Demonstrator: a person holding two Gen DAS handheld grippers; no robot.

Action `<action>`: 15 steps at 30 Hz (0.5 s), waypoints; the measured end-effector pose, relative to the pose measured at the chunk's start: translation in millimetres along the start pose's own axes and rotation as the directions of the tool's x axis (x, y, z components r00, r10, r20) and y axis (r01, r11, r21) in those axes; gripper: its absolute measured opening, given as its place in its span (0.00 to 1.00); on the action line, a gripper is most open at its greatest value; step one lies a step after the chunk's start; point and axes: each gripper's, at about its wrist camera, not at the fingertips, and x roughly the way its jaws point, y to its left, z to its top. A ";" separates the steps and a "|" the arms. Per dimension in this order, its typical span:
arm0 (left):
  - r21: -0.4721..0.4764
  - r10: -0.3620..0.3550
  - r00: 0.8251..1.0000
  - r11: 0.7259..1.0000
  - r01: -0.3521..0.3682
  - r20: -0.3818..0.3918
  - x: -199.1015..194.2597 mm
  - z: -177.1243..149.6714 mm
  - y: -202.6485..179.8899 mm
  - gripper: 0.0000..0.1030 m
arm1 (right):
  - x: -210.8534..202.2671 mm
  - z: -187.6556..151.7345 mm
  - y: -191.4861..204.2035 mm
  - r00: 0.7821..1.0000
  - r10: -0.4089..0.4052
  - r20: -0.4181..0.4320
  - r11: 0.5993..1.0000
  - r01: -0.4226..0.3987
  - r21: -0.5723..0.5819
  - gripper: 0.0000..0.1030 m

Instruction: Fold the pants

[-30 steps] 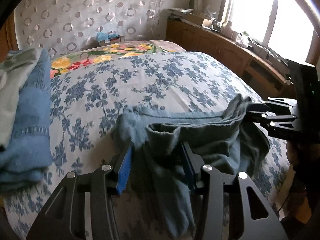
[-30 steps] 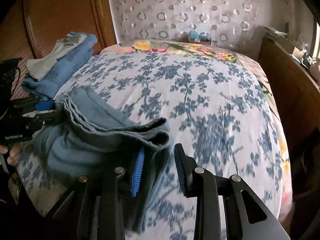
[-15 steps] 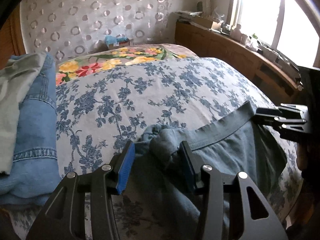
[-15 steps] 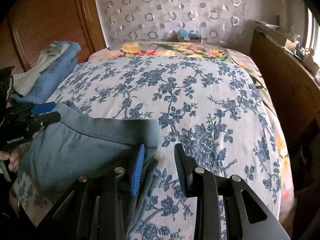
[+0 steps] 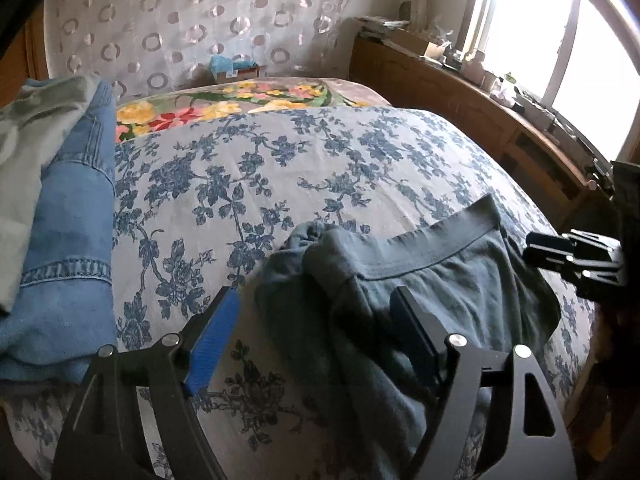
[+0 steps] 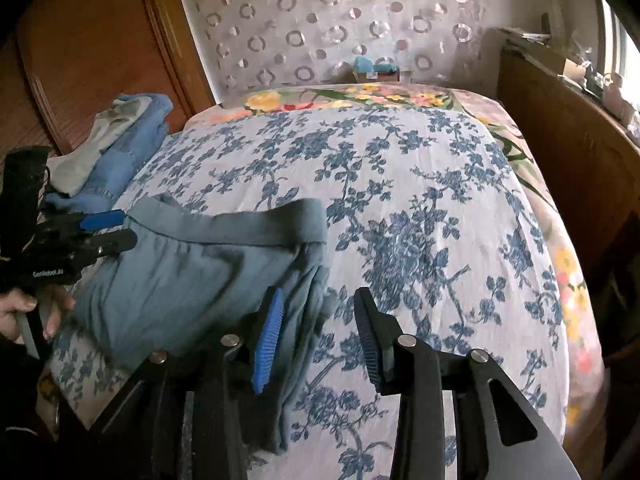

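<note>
The grey-blue pants (image 5: 440,280) lie folded on the flowered bed cover (image 5: 280,168), waistband away from me. My left gripper (image 5: 316,332) hovers over their left end with its jaws opening. Its blue left pad (image 5: 212,340) is clear of the cloth, and its right finger rests against a fold. In the right wrist view the pants (image 6: 192,272) lie to the left. My right gripper (image 6: 318,336) has its jaws opening too. The pants' right edge lies loose beside its blue pad (image 6: 268,340). Each gripper shows in the other's view: right gripper (image 5: 534,246), left gripper (image 6: 116,230).
A stack of folded denim and grey-green clothes (image 5: 68,220) (image 6: 120,148) lies at the bed's left side. A wooden sideboard (image 5: 480,100) with clutter runs along the right under the window. A small box (image 5: 232,70) sits at the headboard. A hand (image 6: 24,312) holds the left gripper.
The pants, held up and bunched a second ago, now lie flat on the bed. The left jaws have spread wide off the cloth, and the right jaws have widened a little.
</note>
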 end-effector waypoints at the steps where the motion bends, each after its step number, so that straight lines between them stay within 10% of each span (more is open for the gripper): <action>1: 0.001 -0.003 1.000 1.000 0.003 -0.004 0.6 -0.2 -0.5 0.76 | 1.1 -0.4 0.3 1.000 0.000 -0.004 1.000 0.000 0.002 0.38; 15: -0.005 -0.002 0.999 1.000 0.002 -0.034 9.8 -6.7 1.1 0.76 | 20.6 3.8 10.8 1.000 0.010 -0.020 1.000 -0.010 0.003 0.38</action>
